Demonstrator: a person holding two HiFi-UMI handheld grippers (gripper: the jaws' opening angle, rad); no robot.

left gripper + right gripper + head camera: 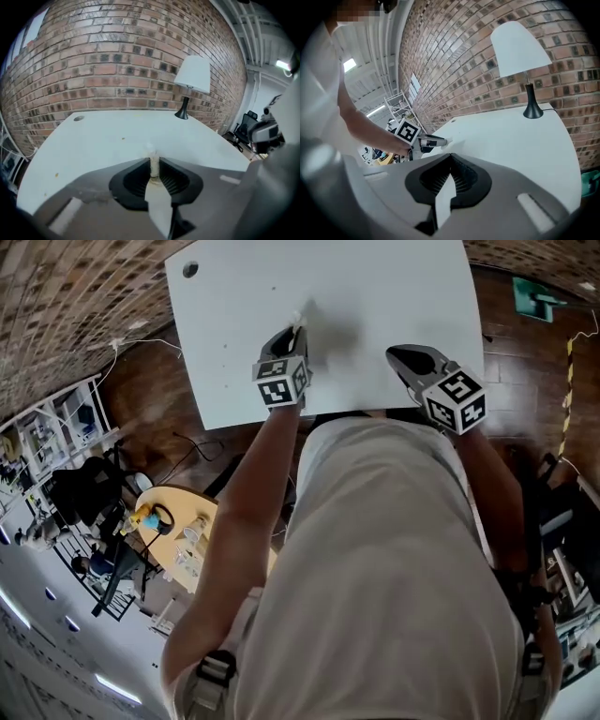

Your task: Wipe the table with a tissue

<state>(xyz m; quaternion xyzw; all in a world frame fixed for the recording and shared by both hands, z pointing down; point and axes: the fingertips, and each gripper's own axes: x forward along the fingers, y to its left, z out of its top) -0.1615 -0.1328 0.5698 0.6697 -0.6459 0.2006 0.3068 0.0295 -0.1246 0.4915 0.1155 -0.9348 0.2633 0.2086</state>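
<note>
Left jaws: the left gripper (153,165) is clenched on a tissue (150,151), with only a small white tuft poking past the tips.
Tissue: it sits over the near part of the bench (375,296), ahead of the left gripper; whether the tuft touches the surface I cannot tell.
Right jaws: the right gripper (451,158) is pressed together with nothing between the jaws, hovering at the near edge of the bench.
Bench: white and mostly bare, with a few small specks (123,138) and a round hole (78,118) at the far corner.
Lamp: a lamp (193,75) stands at the far edge, well apart from both grippers.
Risk: so little tissue protrudes that the hard jaw tips may scrape the bench instead of wiping. A dragging stroke could also tug the tuft out of the grip.
</note>
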